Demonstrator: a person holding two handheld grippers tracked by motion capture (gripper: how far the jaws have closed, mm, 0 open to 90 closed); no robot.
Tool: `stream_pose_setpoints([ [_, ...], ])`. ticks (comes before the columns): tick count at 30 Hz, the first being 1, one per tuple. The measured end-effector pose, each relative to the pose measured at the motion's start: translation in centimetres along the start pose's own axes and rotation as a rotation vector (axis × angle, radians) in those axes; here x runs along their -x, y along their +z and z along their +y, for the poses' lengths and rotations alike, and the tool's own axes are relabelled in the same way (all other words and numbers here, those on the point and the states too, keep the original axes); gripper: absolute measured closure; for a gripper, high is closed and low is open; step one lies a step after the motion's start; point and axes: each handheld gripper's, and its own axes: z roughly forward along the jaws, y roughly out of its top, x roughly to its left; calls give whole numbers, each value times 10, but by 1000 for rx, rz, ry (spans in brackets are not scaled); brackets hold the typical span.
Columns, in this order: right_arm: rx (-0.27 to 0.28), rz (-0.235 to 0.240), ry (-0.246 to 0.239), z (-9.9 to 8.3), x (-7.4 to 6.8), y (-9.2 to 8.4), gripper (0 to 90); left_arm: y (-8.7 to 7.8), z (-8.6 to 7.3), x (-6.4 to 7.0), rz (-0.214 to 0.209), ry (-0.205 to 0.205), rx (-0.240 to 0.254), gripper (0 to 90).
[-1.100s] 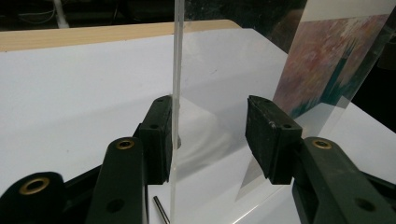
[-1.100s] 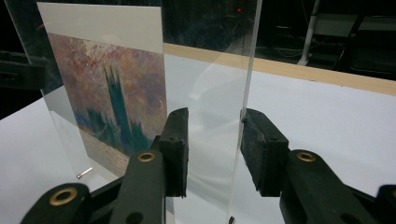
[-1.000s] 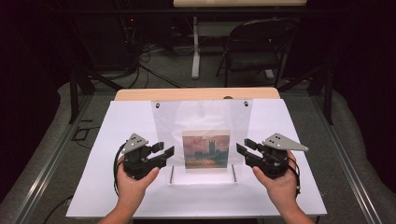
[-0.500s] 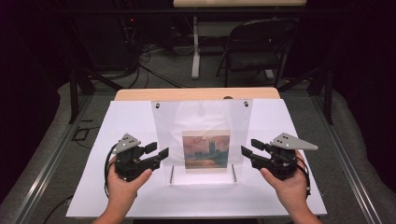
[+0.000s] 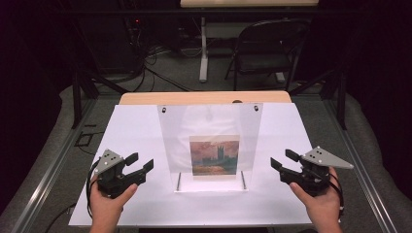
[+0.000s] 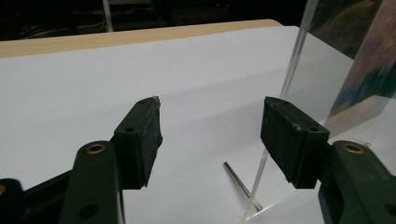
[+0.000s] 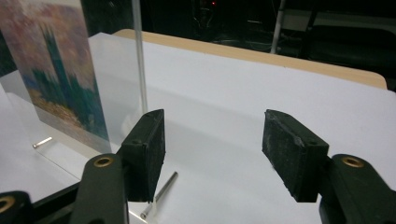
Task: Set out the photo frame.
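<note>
We hold the left tool near the front-left corner of the desk and the right tool near the front-right corner; each has just been opening, its jaws now stand spread with nothing between them, and both sit well apart from the clear stand at the middle of the front half. We judge the step in hand to be letting go and drawing clear of the stand; to do it well we should keep the jaws wide, back straight out along the front edge, and stay off the panel's thin side edges, since a light upright sheet like this could tip or slide at a nudge.

Nearest us, the pads of the left tool are matte black blocks, scuffed at the corners; those of the right tool look the same, rubbery and slightly chipped. Beyond them lies the stand's flat foot, transparent and glossy, with slim metal pins along it; the upright sheet rises from it, smooth and see-through, two small fasteners near its top. Against it stands the picture, a square print in hazy orange and blue-green. The desk is covered in plain white, with a bare wooden strip at its far edge.
</note>
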Motion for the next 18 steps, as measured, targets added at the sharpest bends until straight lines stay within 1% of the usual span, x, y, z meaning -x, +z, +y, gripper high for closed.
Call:
stream_pose_setpoints([
  [1, -3, -5, 11, -4, 1, -1, 389, 0, -4, -2, 2, 2, -1, 364],
  [2, -1, -11, 13, -6, 2, -2, 388, 1, -7, -4, 2, -6, -6, 357],
  [3, 2, -11, 21, -8, 3, -2, 386, 1, -9, -5, -4, -15, -15, 355],
  [4, 2, -11, 21, -8, 3, -2, 386, 1, -9, -5, -4, -15, -15, 353],
  [5, 2, -17, 24, -11, 3, -1, 385, 4, -15, -8, -5, -27, -28, 350],
  [6, 2, -21, 15, -12, 3, -1, 383, 6, -17, -9, -4, -25, -22, 350],
  [9, 4, -32, 16, -17, 3, 3, 381, 12, -26, -12, 17, -10, -21, 348],
  [11, -15, -25, 20, -24, 3, 8, 381, 16, -31, -14, 14, -12, -37, 356],
  [12, -13, -27, 16, -26, 3, 10, 381, 19, -35, -16, 18, -14, -41, 357],
  [13, -27, -24, 11, -30, 3, 13, 381, 22, -38, -16, 24, -11, -41, 358],
  [14, -26, -25, 11, -34, 3, 16, 381, 24, -41, -17, 31, -4, -46, 359],
  [16, -27, -17, 13, -40, 3, 21, 380, 28, -46, -18, 34, -4, -41, 359],
  [17, -34, -11, 8, -43, 3, 23, 379, 31, -49, -19, 33, -5, -48, 359],
  [18, -31, -14, 7, -47, 2, 26, 376, 34, -51, -20, 34, 0, -61, 359],
])
